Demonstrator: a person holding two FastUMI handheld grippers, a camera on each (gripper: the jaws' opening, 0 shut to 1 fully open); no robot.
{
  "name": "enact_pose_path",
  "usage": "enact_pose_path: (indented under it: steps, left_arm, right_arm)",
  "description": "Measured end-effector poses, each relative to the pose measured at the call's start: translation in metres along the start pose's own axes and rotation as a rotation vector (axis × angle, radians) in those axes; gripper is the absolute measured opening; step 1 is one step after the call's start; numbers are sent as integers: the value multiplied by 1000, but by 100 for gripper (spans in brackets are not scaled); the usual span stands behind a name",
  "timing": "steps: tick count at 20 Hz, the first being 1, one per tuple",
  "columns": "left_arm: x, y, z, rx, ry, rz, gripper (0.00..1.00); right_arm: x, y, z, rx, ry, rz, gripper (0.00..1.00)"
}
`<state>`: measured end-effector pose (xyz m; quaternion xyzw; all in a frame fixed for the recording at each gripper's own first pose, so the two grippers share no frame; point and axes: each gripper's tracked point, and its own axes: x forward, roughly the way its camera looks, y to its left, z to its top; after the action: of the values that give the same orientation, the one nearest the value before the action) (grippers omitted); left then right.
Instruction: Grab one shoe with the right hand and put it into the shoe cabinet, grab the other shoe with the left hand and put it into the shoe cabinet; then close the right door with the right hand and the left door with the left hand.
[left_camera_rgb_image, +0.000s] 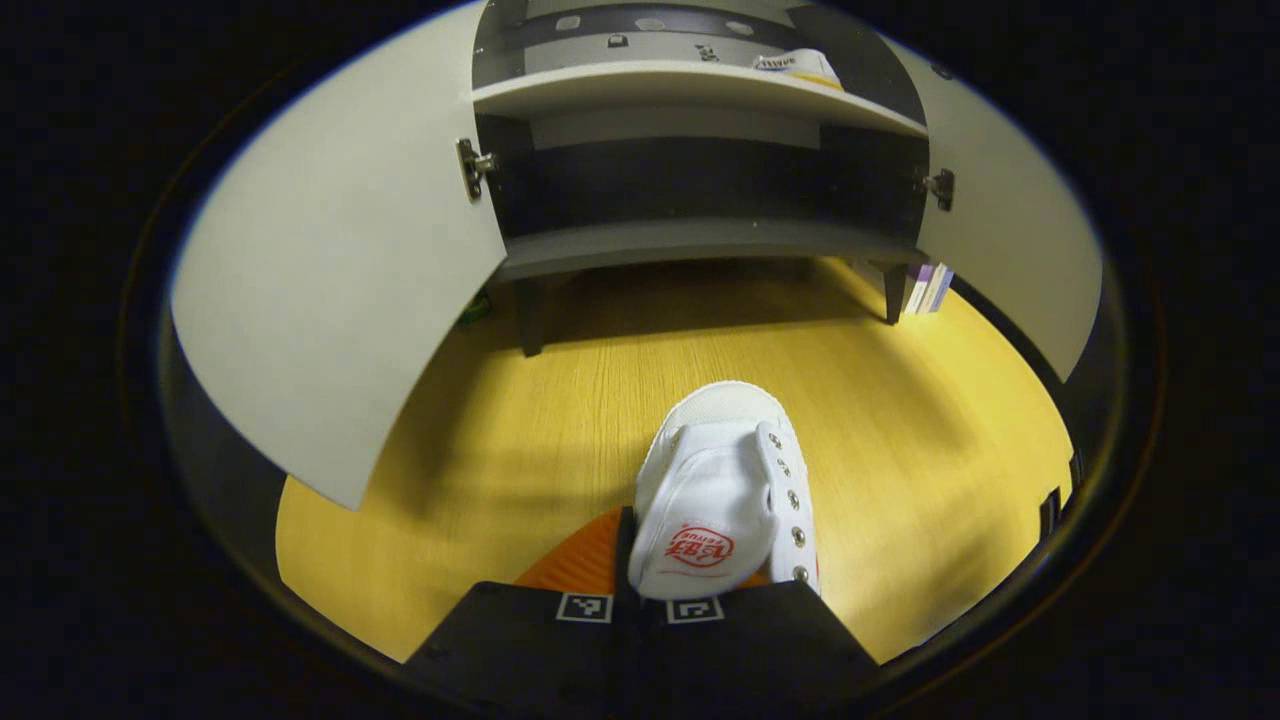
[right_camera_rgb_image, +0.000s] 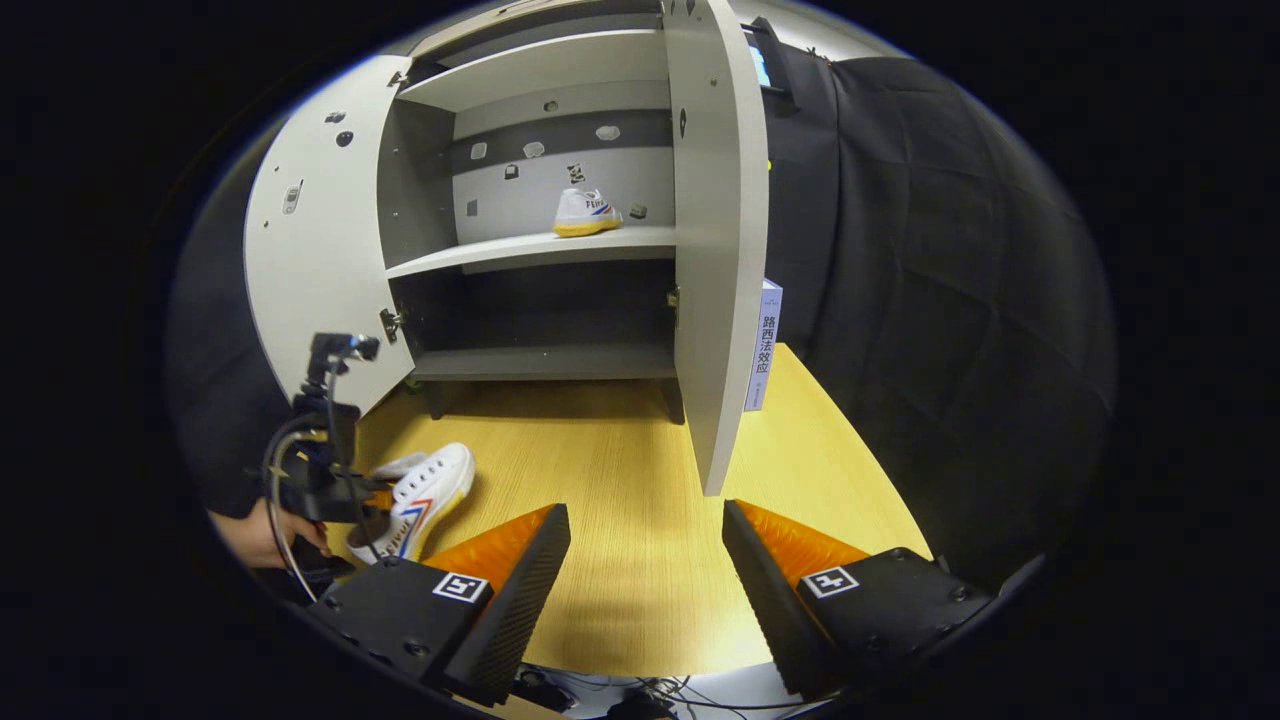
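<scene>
Shoe (left_camera_rgb_image: 725, 490) lies on the wooden table (left_camera_rgb_image: 500, 430) in the left gripper view, toe toward the cabinet (left_camera_rgb_image: 700, 160), its tongue up between the left gripper's (left_camera_rgb_image: 690, 585) fingers, which are drawn in close; whether both press on it I cannot tell. Ahead, both cabinet doors stand open: left door (left_camera_rgb_image: 340, 280) swung wide, right door (left_camera_rgb_image: 1010, 220) opposite. A second shoe (left_camera_rgb_image: 800, 65) sits on the upper shelf (left_camera_rgb_image: 690, 85) toward the right; the lower shelf (left_camera_rgb_image: 700, 240) is bare. Some books (left_camera_rgb_image: 930, 288) stand by the cabinet's right leg

In the right gripper view, the right gripper (right_camera_rgb_image: 645, 560) hovers over the table (right_camera_rgb_image: 640, 470) with fingers spread wide apart, nothing between them. The cabinet (right_camera_rgb_image: 530, 200) is ahead, its right door (right_camera_rgb_image: 715, 250) edge-on toward the camera, its left door (right_camera_rgb_image: 300, 260) open. The second shoe (right_camera_rgb_image: 585, 213) rests on the upper shelf (right_camera_rgb_image: 530, 250). Far left, a hand (right_camera_rgb_image: 262, 535) holds the left gripper (right_camera_rgb_image: 375, 497) at the heel of the shoe (right_camera_rgb_image: 425, 495) on the table. A book (right_camera_rgb_image: 765, 345) stands beside the right door
</scene>
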<state>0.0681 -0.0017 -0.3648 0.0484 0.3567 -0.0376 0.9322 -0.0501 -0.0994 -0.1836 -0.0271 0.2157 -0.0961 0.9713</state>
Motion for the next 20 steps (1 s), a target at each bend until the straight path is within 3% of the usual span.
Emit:
enact_pose_path:
  steps: [11,17,20]
  left_arm:
    - [-108,-5,189,14,-220,-51,5]
    - [-106,-4,320,-46,-302,-59,5]
    - [-87,4,382,-51,-336,-41,5]
  right_arm:
    - [-11,-22,25,13,-83,8,98]
    - [-18,-31,45,81,-119,26,98]
    - [-19,-35,50,56,-142,27,97]
